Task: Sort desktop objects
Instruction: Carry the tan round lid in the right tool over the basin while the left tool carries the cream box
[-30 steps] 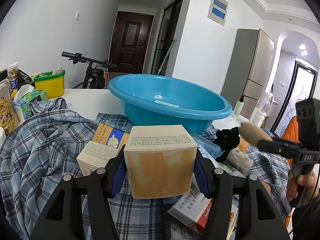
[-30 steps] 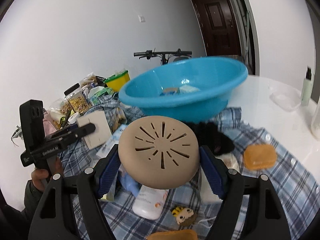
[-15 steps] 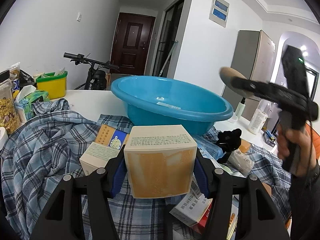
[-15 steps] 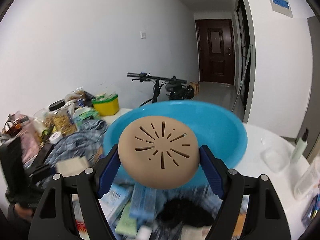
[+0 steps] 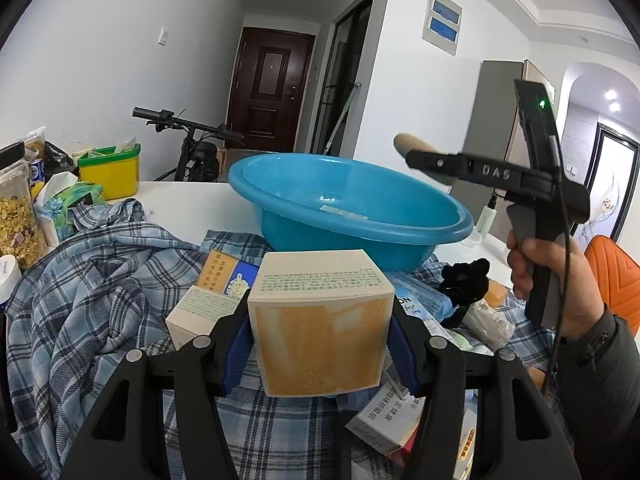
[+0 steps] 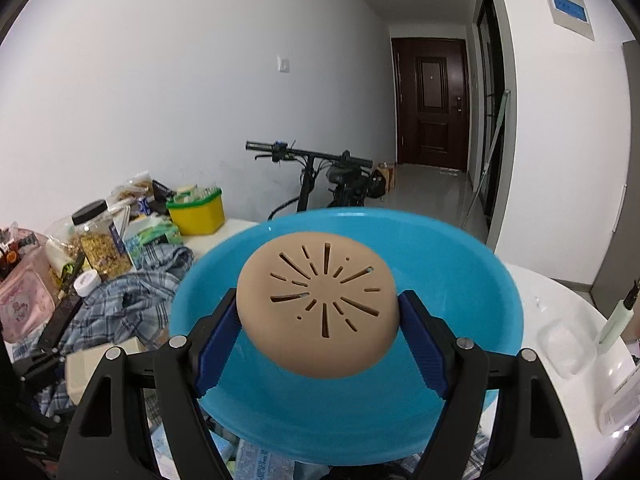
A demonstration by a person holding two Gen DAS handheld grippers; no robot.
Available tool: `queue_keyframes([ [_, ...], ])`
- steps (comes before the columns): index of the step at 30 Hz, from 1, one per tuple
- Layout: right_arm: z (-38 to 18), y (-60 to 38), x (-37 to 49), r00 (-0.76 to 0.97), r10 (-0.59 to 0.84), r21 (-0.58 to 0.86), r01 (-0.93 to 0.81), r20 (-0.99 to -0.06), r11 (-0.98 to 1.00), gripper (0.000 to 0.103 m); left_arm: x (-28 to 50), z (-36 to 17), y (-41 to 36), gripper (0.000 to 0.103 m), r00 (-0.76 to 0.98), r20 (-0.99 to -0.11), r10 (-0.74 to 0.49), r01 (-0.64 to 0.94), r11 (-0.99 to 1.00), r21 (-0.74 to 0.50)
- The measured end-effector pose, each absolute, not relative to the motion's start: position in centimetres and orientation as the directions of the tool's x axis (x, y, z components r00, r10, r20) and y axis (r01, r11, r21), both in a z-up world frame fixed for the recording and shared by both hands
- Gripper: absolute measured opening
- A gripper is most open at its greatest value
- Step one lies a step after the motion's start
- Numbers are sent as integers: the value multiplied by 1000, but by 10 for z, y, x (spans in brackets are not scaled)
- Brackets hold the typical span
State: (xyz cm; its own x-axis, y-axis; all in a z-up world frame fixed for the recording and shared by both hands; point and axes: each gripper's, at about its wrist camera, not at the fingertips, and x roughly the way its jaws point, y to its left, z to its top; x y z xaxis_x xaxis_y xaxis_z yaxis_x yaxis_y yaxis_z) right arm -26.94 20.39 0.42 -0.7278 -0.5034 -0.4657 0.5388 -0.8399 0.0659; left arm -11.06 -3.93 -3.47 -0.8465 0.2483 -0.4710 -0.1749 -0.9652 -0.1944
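My left gripper (image 5: 320,338) is shut on a cream and orange box (image 5: 320,320), held above the plaid cloth (image 5: 80,300) in front of the blue basin (image 5: 344,208). My right gripper (image 6: 318,314) is shut on a tan round slotted disc (image 6: 318,308), held over the blue basin (image 6: 460,280). In the left wrist view the right gripper (image 5: 412,152) shows side-on above the basin's right rim, with the disc (image 5: 404,144) at its tip.
Small boxes (image 5: 208,308), a black scrunchie (image 5: 464,280) and packets lie on the cloth. A yellow tub (image 5: 110,172), a cereal jar (image 5: 18,220) and tissues stand left. A clear container (image 6: 564,344) and a bottle (image 6: 616,320) sit right of the basin.
My right gripper rose from the cloth with the tan disc and moved forward over the basin. My left gripper and its box stayed nearly still.
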Motion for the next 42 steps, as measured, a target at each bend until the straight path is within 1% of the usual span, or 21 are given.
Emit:
queue_keyframes([
  [12, -3, 208, -269, -741, -483, 55, 520, -467, -852, 77, -113, -32, -40, 62, -851, -478, 217, -149, -973, -175],
  [18, 0, 214, -268, -755, -480, 60, 510, -447, -858, 77, -116, -14, -40, 62, -865, -471, 175, -123, -983, -140],
  [22, -2, 217, -269, -755, -480, 76, 503, -447, -861, 77, -124, 10, -32, 62, -879, -455, 141, -109, -989, -96],
  [28, 1, 224, -268, -759, -485, 92, 498, -435, -862, 77, -147, 46, -15, 62, -893, -432, 123, -111, -992, -53],
  [31, 1, 228, -270, -760, -482, 104, 489, -437, -866, 77, -163, 57, -7, 62, -892, -428, 145, -130, -989, -64],
  [35, 0, 229, -271, -761, -479, 107, 484, -438, -868, 77, -181, 66, 2, 62, -900, -414, 136, -130, -991, -43],
  [39, 0, 227, -272, -758, -478, 104, 486, -444, -867, 77, -209, 64, 5, 62, -892, -425, 156, -141, -988, -66],
  [42, -1, 226, -273, -757, -477, 102, 487, -446, -868, 77, -223, 58, 9, 62, -886, -438, 154, -140, -988, -63],
])
